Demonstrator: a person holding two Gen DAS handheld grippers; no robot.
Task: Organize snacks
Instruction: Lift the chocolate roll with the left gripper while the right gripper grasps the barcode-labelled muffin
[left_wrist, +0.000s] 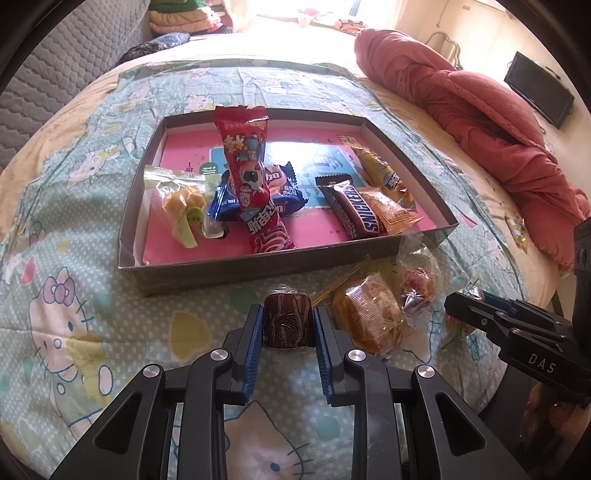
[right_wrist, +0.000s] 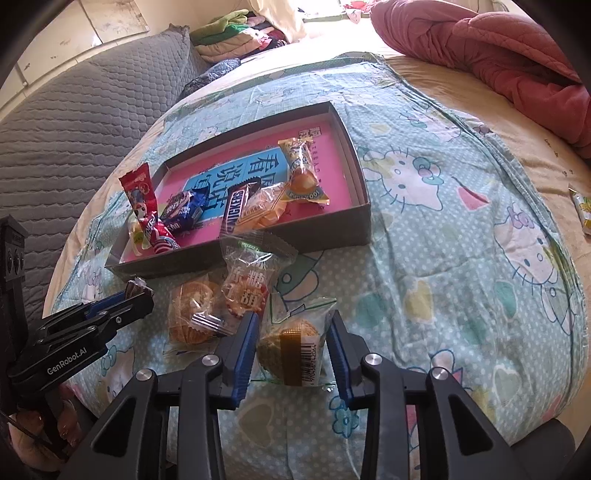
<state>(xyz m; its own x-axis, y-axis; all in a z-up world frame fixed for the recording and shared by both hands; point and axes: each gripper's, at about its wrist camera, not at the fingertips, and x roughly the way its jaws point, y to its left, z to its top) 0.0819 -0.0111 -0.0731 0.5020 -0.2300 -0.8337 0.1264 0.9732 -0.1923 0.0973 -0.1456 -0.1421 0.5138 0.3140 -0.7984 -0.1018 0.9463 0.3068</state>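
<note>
Sunlight is falling on a bed that is covered with a soft blue sheet (left_wrist: 92, 206), dotted and printed with cartoon cats. A thick pink quilt (left_wrist: 480, 110) is lying crumpled at the far side, and a grey quilted cover (right_wrist: 74, 129) is lying along the other edge.

On the sheet a shallow cardboard box (left_wrist: 258, 267) with a glossy pink floor is standing. Inside it several snacks are lying: a long red packet (left_wrist: 251, 173) leaning up over a blue packet (left_wrist: 284, 195), a clear bag with something yellow and green (left_wrist: 181, 206), a dark brown Snickers bar (left_wrist: 354, 210) and two orange-yellow packets beside it.

In front of the box, on the sheet, the left gripper (left_wrist: 288, 325) is clenching a small brown candy (left_wrist: 286, 319), roughly cylindrical and in a wrinkled shiny wrapper; both ribbed blue pads are pressing on its sides. Just beside it a golden cake in crinkly clear plastic (left_wrist: 369, 317) is lying, and next to that a clear packet with a red and orange print (right_wrist: 247, 291).

The right gripper (right_wrist: 291, 343) is closing around a round yellow pastry in a clear wrapper (right_wrist: 288, 347), with a barcode label on it. Its blue pads are standing at the edges of the loose plastic, but I cannot tell if they are really pressing it.
</note>
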